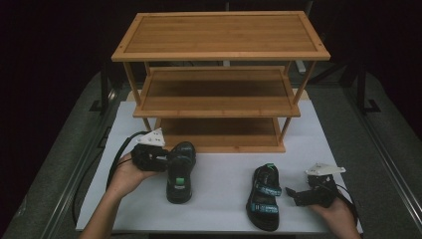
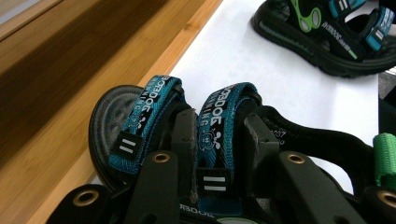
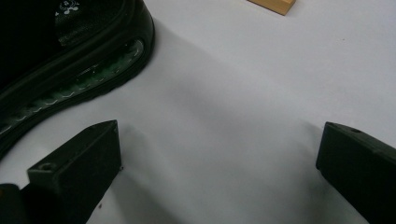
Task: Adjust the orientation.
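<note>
Two black sandals with blue straps lie on the white table. The left sandal (image 1: 179,172) sits before the wooden shoe rack (image 1: 219,79). My left gripper (image 1: 166,160) is shut on its blue strap (image 2: 217,135); the jaws press the strap from both sides in the left gripper view. The right sandal (image 1: 265,196) lies flat farther right, also seen as the other sandal (image 2: 327,32) in the left gripper view. My right gripper (image 1: 293,195) stands open just right of that sandal, its fingers (image 3: 79,158) wide apart over bare table, with the sandal sole (image 3: 79,79) to their left.
The three-tier bamboo rack stands at the back of the white tabletop (image 1: 224,179), its bottom shelf (image 1: 219,134) close behind the left sandal. A rack foot corner (image 3: 275,5) shows beyond the right gripper. Grey floor and metal rails flank the table.
</note>
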`<state>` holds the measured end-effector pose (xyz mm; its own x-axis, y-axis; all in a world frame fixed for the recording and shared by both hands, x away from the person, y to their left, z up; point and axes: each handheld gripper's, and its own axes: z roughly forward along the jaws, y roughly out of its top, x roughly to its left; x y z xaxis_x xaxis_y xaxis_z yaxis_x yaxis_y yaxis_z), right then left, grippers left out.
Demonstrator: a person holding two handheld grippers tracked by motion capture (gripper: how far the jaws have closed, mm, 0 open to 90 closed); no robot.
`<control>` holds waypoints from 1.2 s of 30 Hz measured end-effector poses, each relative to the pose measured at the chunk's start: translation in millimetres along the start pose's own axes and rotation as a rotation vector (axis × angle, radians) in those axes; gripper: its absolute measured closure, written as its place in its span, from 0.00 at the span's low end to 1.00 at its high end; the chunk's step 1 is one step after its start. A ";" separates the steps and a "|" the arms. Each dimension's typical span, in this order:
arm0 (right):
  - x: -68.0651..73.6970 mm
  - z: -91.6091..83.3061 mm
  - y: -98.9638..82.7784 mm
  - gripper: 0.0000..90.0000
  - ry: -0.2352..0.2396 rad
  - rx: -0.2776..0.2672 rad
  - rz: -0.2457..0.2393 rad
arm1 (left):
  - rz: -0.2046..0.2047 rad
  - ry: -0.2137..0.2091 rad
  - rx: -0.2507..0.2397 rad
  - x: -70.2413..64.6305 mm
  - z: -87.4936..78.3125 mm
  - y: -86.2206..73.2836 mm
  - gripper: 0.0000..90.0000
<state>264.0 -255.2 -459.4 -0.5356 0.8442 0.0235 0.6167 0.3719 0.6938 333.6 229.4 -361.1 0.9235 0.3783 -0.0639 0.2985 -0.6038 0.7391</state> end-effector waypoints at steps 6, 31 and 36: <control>0.0 0.0 0.0 0.00 0.000 0.000 0.000 | 0.013 -0.026 0.009 -7.2 21.3 12.6 0.78; 0.1 0.0 -0.1 0.00 -0.001 0.000 -0.001 | 0.003 -0.085 0.004 -19.1 46.5 9.5 0.53; 0.1 0.0 -0.1 0.00 0.000 0.000 0.000 | -0.015 -0.071 -0.009 -16.1 31.0 3.2 0.44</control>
<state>263.9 -255.2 -459.5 -0.5355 0.8442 0.0230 0.6163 0.3720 0.6941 327.2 199.6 -378.6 0.9338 0.3365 -0.1219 0.3104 -0.5917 0.7440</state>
